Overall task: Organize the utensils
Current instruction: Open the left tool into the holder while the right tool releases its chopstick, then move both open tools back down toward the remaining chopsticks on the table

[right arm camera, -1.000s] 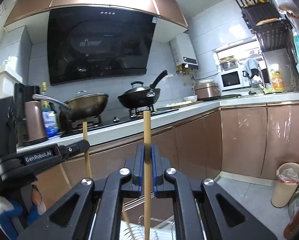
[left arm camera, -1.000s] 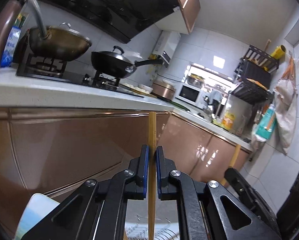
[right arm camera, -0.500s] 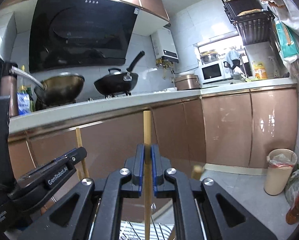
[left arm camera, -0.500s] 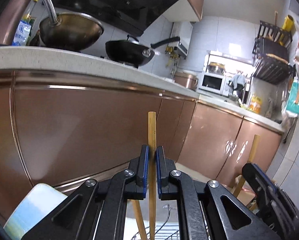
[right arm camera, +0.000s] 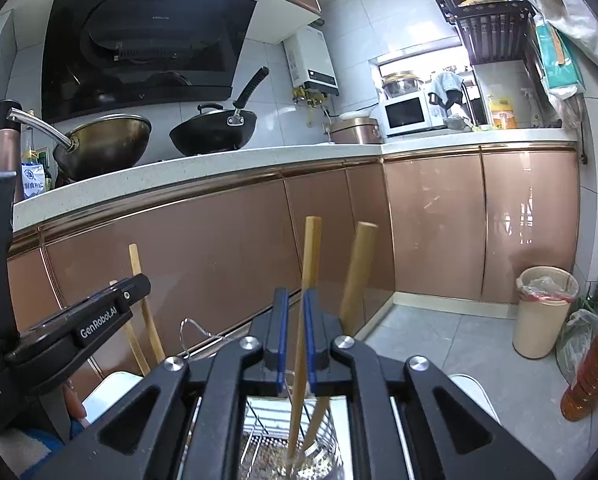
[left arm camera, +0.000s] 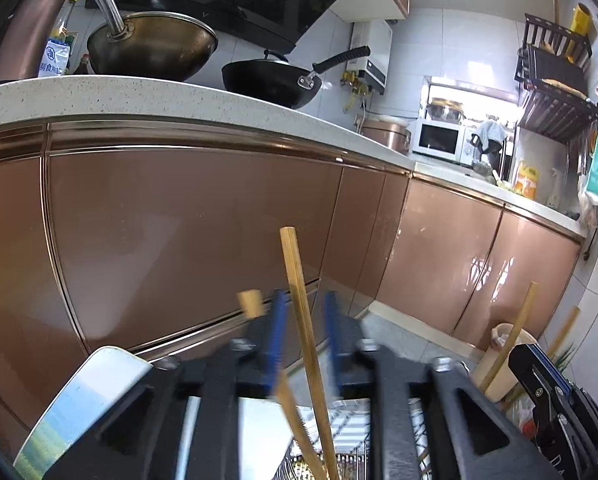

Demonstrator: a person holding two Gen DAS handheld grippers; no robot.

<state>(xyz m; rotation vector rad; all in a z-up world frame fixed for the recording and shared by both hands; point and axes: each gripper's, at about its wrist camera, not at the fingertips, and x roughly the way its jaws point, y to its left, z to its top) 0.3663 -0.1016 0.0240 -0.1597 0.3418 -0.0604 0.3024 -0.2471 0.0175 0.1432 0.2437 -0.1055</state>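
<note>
left gripper: blue-padded jaws have just been opening, pale bamboo chopstick loose between them, leaning | right gripper: jaws narrow, pinching second bamboo chopstick, tip down in wire utensil basket

Bright daylight from the far window glares on glossy copper cabinet doors; fisheye edges darken; the left view's jaws are motion-blurred.
</note>
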